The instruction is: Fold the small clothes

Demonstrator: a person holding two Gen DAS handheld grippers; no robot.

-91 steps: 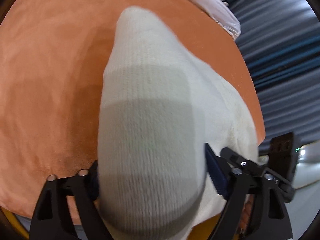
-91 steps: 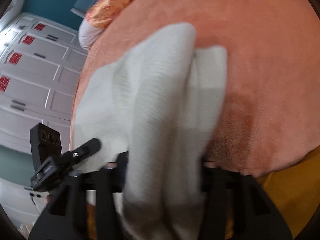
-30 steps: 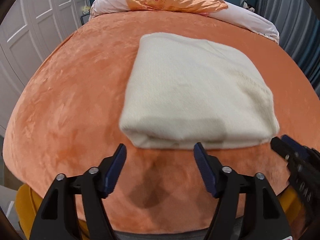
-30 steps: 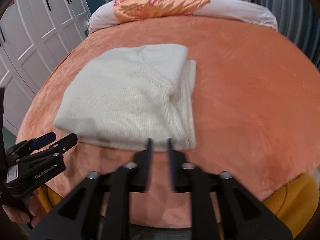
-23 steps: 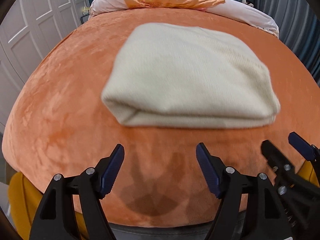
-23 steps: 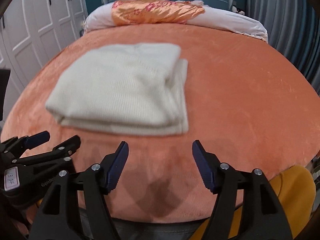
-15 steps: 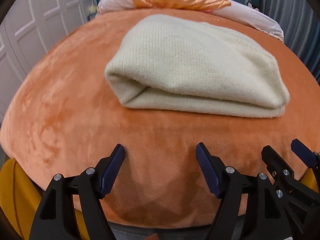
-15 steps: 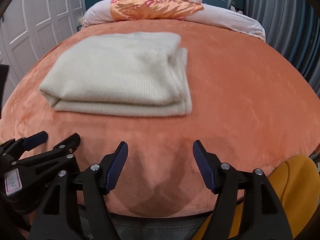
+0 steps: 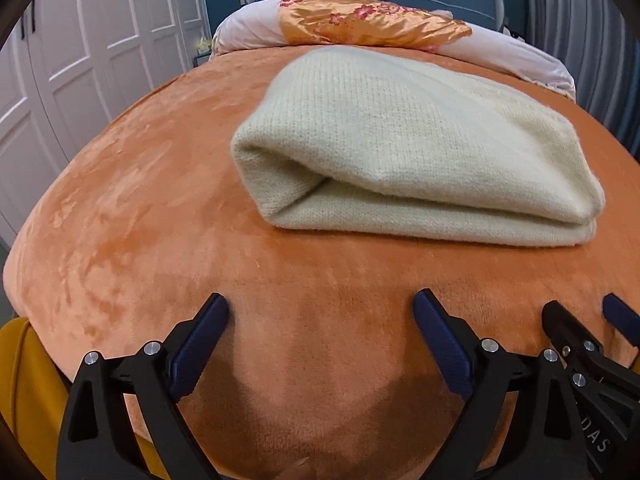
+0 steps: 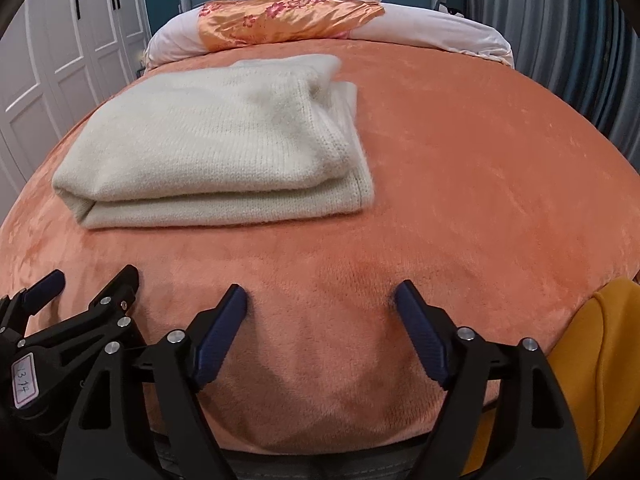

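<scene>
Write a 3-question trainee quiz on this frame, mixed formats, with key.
1. True or false: the left gripper is shut on the cream knit sweater.
2. Multiple choice: where does the folded sweater lie? A) on the orange plush blanket, B) on the floral satin pillow, C) between the fingers of the right gripper.
3. Fill in: in the right wrist view, the sweater sits to the ___ of the right gripper's centre line.

Key
1. False: both grippers are open and short of the sweater.
2. A
3. left
</scene>
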